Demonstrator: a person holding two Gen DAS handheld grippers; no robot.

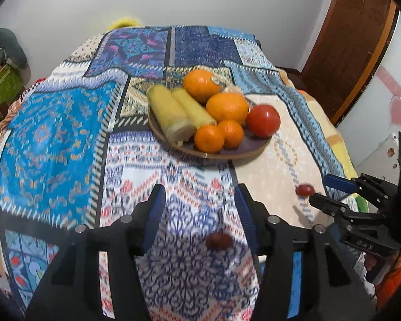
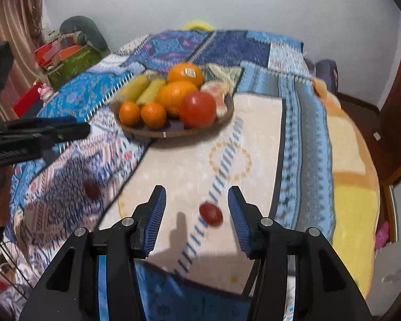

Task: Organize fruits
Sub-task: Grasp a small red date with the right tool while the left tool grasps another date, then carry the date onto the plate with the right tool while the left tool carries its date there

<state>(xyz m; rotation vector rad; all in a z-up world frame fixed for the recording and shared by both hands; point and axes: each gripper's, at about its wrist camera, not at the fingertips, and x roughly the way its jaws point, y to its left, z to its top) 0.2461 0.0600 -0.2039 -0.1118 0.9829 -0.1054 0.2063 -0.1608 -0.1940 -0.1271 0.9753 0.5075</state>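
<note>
A brown plate [image 1: 222, 155] on the patterned tablecloth holds oranges [image 1: 227, 107], a tomato [image 1: 263, 120] and two corn cobs [image 1: 171, 112]; it also shows in the right wrist view [image 2: 173, 133]. Two small dark-red fruits lie loose on the cloth. My left gripper [image 1: 200, 211] is open above one of them [image 1: 218, 240], which lies between its fingers. My right gripper [image 2: 196, 211] is open around the other [image 2: 211, 214], close to its right finger. Each gripper shows in the other's view: the right one [image 1: 323, 190] and the left one [image 2: 74, 127].
The table's right edge drops to a yellow and orange blanket [image 2: 355, 187]. Boxes and clutter [image 2: 66, 58] stand at the far left by a curtain. A brown door [image 1: 347, 42] is at the far right.
</note>
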